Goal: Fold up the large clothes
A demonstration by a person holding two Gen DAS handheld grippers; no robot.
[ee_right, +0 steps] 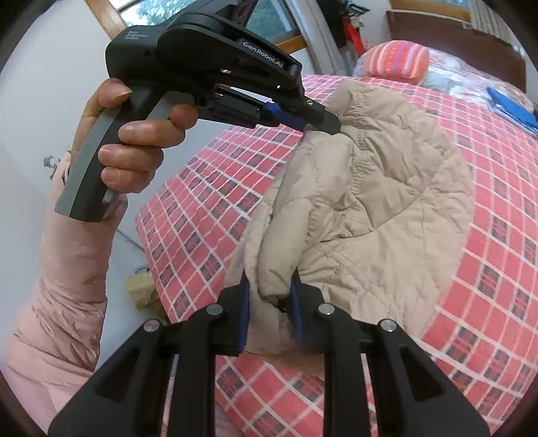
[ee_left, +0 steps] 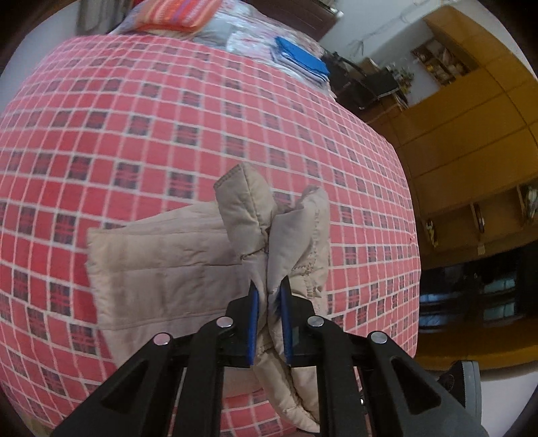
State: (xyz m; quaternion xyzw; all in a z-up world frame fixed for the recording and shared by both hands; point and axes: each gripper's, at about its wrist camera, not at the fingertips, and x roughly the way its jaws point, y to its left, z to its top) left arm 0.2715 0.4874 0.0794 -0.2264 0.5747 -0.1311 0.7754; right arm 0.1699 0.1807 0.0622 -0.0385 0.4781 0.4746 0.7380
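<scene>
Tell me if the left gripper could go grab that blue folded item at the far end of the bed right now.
Probably not as things stand: the left gripper is shut on the beige jacket, and the blue item lies far across the checked bedspread. Nothing blocks the way.

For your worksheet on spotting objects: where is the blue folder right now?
The blue folder lies at the bed's far end, right of the striped pillow, beyond the beige jacket.

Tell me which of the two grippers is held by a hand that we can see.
The left gripper, seen from the right wrist camera: a hand wraps its grey handle. The right gripper shows only its fingers.
</scene>
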